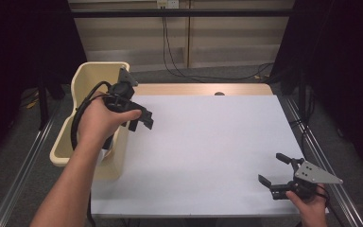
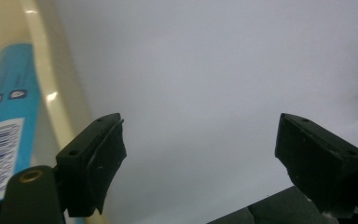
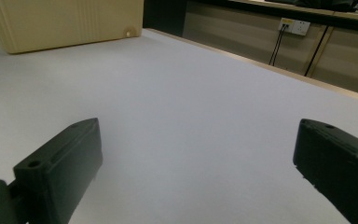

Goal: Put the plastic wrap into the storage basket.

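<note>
- In the high view we see a table covered by a white sheet across the middle of the frame, with a strip of bare wood along its far edge. A cream plastic bin sits at the table's left edge, in the left-centre of the frame.
- In the same view the left hand comes up from the lower left and holds the left gripper over the bin's right wall, its jaws apart and pointing right over the sheet. At the lower right the right hand holds the right gripper low near the sheet's right edge, jaws spread wide and holding nothing.
- In the left gripper view we see the two black jaws rising from the bottom corners, well apart with only the white sheet between them. Along the left edge of the frame runs the bin's cream rim, and beside it a blue and white package with a barcode lies in the bin; what it is we cannot tell.
- In the right gripper view we see the jaws wide apart over the white sheet. The cream bin stands in the upper left of the frame, and a wall socket with two black cables plugged in shows at the upper right.
</note>
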`<state>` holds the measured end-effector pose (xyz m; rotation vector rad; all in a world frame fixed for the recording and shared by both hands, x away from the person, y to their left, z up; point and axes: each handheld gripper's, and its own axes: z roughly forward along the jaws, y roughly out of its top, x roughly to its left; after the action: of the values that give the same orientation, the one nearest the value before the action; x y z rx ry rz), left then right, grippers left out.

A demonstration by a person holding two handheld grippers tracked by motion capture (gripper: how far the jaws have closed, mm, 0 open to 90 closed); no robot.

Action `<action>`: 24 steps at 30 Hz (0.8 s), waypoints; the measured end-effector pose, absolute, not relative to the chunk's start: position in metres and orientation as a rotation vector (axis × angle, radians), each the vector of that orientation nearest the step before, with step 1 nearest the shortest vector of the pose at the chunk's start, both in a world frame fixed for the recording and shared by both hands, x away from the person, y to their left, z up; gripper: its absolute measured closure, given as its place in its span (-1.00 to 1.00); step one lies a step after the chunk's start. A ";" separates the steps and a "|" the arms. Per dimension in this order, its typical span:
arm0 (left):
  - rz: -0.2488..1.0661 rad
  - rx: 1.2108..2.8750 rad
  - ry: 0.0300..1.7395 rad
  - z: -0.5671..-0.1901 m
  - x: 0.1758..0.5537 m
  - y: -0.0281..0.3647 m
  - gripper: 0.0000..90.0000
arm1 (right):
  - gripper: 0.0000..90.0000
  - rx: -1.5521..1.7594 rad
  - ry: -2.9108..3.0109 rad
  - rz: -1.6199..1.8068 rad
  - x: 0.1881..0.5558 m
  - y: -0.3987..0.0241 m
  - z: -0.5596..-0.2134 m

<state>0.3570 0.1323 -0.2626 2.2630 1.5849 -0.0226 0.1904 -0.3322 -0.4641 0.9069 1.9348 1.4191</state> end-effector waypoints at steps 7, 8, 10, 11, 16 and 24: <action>-0.026 2.300 1.547 -0.281 0.358 0.110 -0.68 | -0.98 0.904 1.933 1.421 0.190 -0.333 -0.464; -0.032 2.301 1.540 -0.284 0.358 0.108 -0.68 | -0.98 0.904 1.933 1.421 0.191 -0.333 -0.464; -0.033 2.295 1.541 -0.287 0.358 0.106 -0.69 | -0.98 0.904 1.933 1.421 0.190 -0.333 -0.464; -0.044 2.302 1.534 -0.294 0.357 0.103 -0.69 | -0.98 0.904 1.933 1.422 0.190 -0.333 -0.464; -0.052 2.308 1.509 -0.308 0.355 0.096 -0.70 | -0.98 0.904 1.931 1.423 0.190 -0.333 -0.464; -0.091 2.335 1.487 -0.333 0.355 0.087 -0.71 | -0.98 0.900 1.935 1.418 0.190 -0.333 -0.464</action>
<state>0.3550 0.0873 -0.3325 2.3352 1.4874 -0.0907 0.1904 -0.3331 -0.4639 0.8996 1.9349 1.4180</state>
